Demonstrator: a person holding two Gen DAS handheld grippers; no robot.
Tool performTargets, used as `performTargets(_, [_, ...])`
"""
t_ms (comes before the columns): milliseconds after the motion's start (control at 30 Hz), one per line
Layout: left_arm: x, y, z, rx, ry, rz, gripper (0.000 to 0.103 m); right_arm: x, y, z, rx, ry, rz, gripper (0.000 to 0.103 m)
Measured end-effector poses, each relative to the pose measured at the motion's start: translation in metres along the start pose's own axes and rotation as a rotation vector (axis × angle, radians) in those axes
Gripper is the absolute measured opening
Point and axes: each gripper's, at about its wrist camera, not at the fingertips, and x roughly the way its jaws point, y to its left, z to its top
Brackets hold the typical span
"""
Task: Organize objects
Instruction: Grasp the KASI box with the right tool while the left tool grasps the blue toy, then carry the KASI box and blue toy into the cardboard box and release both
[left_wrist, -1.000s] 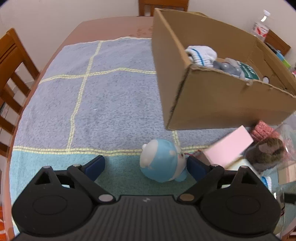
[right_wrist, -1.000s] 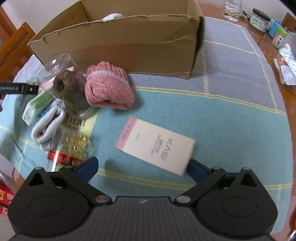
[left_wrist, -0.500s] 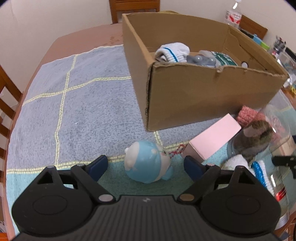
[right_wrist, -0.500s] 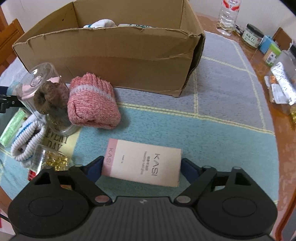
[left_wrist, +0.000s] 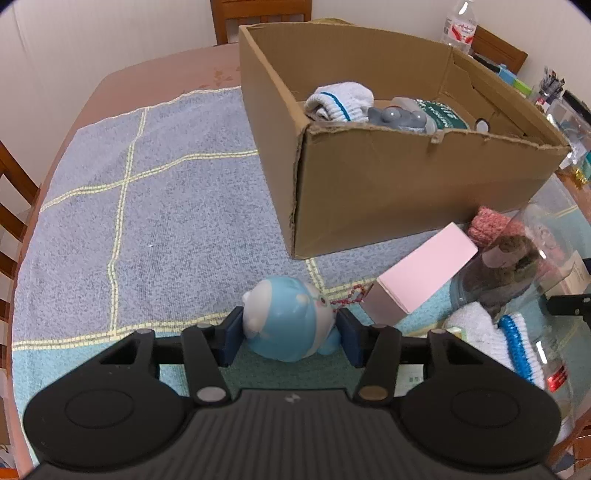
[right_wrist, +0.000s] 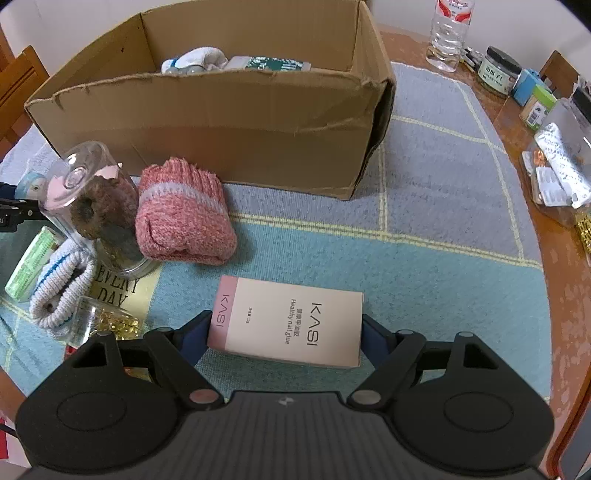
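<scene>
The left claw (left_wrist: 289, 338) is clamped on a blue and white toy figure (left_wrist: 288, 321), its blue pads pressing the toy's two sides; the toy sits low on the towel (left_wrist: 147, 206) that covers the counter, just in front of the near corner of the cardboard box (left_wrist: 406, 192). The right claw (right_wrist: 286, 338) has the pink and cream carton (right_wrist: 288, 321) lengthwise between its pads, which touch the carton's two short ends while the jaws are closing; the carton lies flat on the towel, in front of the box and apart from it. Beside it to the left lie a rolled pink sock (right_wrist: 183, 218), an upturned clear jar (right_wrist: 92, 206) and a white striped sock (right_wrist: 59, 284). Inside the box lie a white sock (left_wrist: 340, 101) and a green packet (left_wrist: 439, 114).
</scene>
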Motion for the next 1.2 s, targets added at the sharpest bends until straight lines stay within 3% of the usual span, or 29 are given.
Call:
performTargets(333, [-0.023, -0.002, 0.009, 0.014, 0.031, -0.033, 0.052, -0.027, -0.006, 0.007, -0.080, -0.012, 0.016, 0.085])
performTargets(633, [-0.077, -0.017, 0.030, 0.064, 0.035, -0.088, 0.052, -0.070, -0.006, 0.028, -0.183, -0.070, 0.083, 0.085])
performTargets(900, [-0.126, -0.031, 0.080, 0.100, -0.065, -0.140, 0.052, -0.109, 0.004, 0.061, -0.272, -0.163, 0.169, 0.086])
performTargets(1200, [-0.109, -0.035, 0.157, 0.121, -0.151, -0.105, 0.052, -0.118, 0.014, 0.095, -0.321, -0.246, 0.204, 0.086])
